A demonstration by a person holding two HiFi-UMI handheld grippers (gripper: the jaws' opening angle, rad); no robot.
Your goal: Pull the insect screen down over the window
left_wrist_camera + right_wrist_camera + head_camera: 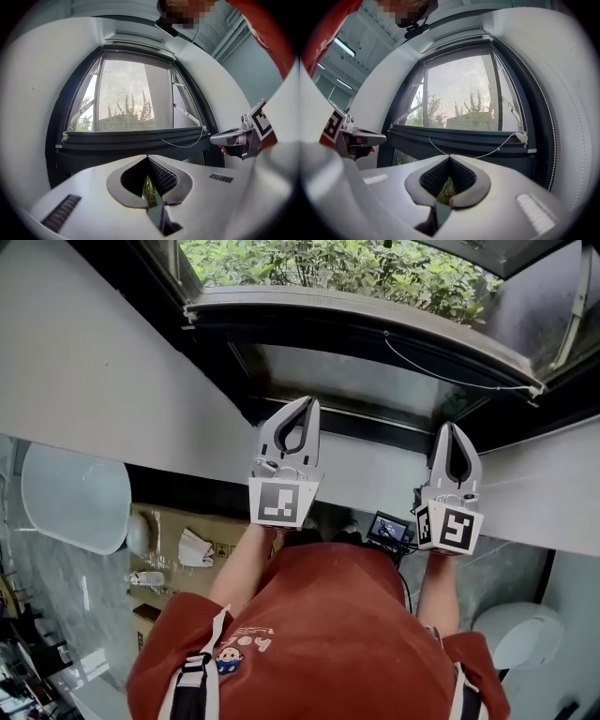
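Fingers (161, 177) pressed together, short of screen bar (131, 138).

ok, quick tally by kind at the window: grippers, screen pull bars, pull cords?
Grippers: 2 (left gripper, right gripper, both with jaws together on nothing)
Insect screen pull bar: 1
Pull cord: 1, hanging slack from the bar
Total: 4
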